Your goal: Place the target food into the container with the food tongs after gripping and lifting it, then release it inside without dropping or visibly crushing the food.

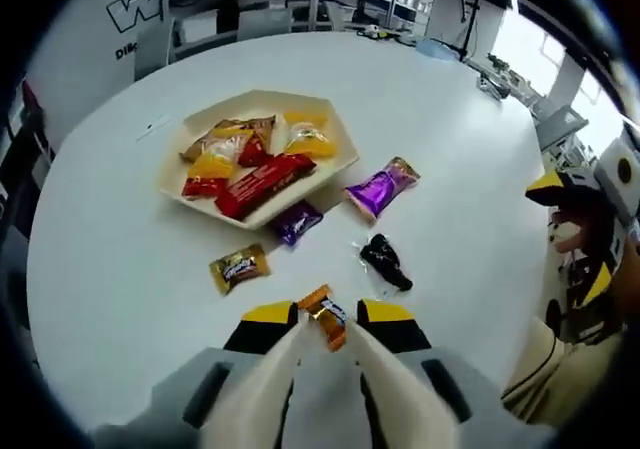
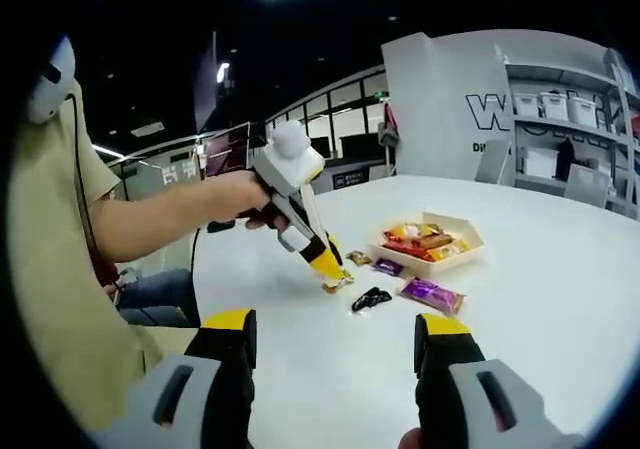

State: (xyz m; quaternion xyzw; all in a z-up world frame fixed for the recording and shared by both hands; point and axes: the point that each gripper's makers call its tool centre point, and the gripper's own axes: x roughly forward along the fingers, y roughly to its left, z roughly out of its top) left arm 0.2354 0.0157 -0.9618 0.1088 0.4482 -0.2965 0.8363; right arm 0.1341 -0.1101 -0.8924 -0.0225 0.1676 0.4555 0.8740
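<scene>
My left gripper (image 1: 328, 312) is shut on a pair of cream food tongs (image 1: 265, 384). The tongs' tips pinch an orange-wrapped candy (image 1: 327, 319) just above the white table. In the right gripper view a hand holds that left gripper (image 2: 325, 261) tilted down, with the candy (image 2: 338, 282) at its tip. The cream tray (image 1: 255, 97), holding several wrapped snacks, lies farther out on the table. My right gripper (image 2: 335, 344) is open with nothing between its jaws, off to the side of the tray (image 2: 472, 237).
Loose on the round white table (image 1: 450, 99) near the tray: a large purple packet (image 1: 382, 187), a small purple candy (image 1: 298, 221), a gold candy (image 1: 239, 267) and a black wrapper (image 1: 385, 261). Shelves and chairs stand beyond the table. A person sits at the table's edge.
</scene>
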